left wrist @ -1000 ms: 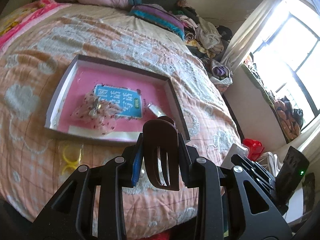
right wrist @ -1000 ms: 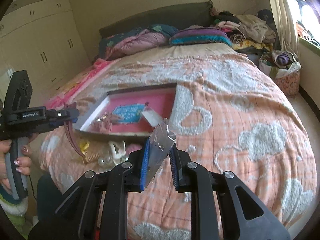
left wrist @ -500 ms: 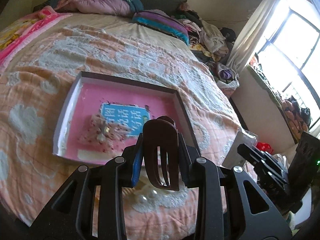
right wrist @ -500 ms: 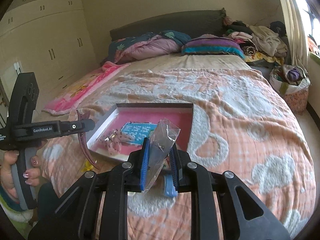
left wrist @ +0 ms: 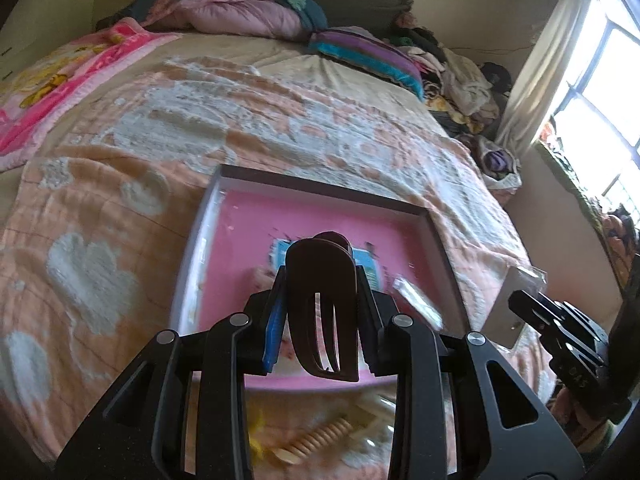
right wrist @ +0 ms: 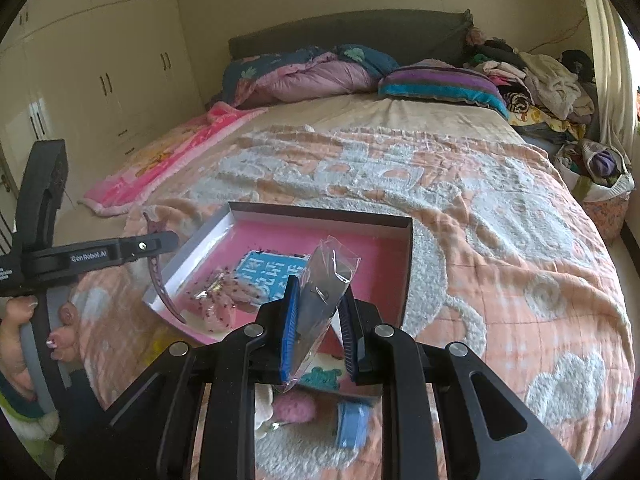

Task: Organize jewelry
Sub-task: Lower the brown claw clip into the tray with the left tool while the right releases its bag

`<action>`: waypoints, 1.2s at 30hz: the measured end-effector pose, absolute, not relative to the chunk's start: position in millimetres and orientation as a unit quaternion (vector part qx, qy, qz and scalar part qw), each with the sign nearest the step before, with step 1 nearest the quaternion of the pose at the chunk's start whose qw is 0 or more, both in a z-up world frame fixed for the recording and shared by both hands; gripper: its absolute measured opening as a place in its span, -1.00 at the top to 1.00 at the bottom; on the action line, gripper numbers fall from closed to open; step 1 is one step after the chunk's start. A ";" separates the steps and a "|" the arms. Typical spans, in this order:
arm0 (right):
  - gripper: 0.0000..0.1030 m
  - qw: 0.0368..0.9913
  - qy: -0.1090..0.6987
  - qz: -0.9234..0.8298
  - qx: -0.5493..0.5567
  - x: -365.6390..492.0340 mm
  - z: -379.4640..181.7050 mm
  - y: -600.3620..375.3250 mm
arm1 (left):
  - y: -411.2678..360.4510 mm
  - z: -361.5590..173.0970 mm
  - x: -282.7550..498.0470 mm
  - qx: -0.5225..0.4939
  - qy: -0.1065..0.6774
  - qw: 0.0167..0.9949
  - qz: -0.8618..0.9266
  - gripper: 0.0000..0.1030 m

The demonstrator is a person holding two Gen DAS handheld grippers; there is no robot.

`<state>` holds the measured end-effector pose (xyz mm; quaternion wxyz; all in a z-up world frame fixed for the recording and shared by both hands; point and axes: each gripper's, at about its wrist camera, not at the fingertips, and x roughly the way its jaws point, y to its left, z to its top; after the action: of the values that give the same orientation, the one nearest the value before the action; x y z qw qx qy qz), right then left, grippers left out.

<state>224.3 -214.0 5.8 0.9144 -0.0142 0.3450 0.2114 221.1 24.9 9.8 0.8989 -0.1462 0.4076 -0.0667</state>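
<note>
Left wrist view: the left gripper (left wrist: 320,320) grips a dark brown plastic claw hair clip (left wrist: 322,304), held above the near edge of the shallow pink-lined cardboard box (left wrist: 320,188) on the peach-and-white bedspread (left wrist: 100,208). The right gripper (right wrist: 318,316) pinches a small clear plastic packet (right wrist: 326,280), just before the box's near side. Inside the box lie a blue card (right wrist: 272,272) and a sheer dotted bow (right wrist: 218,296).

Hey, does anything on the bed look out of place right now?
Yes: several small accessories lie loose on the blanket in front of the pink-lined box, outside it. Nothing looks spilled or broken.
</note>
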 end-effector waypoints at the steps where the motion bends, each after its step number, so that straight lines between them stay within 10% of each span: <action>1: 0.64 0.914 0.347 0.209 -0.019 227.8 2.9 -211.9 | 26.7 8.6 223.7 -0.145 0.408 0.899 -0.063 0.55; 25: 0.59 0.883 0.416 0.217 -0.029 259.4 -50.9 -185.5 | 47.3 -31.9 264.9 -0.080 0.432 0.898 0.017 0.55; 36: -0.29 0.905 0.384 0.182 -0.004 239.0 -31.3 -212.7 | 45.8 -26.0 264.3 -0.079 0.426 0.901 0.023 0.54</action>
<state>239.0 -212.7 -31.3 0.9053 -0.0037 0.3836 0.1823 264.3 45.8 -26.0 0.9012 -0.0792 0.4256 0.0226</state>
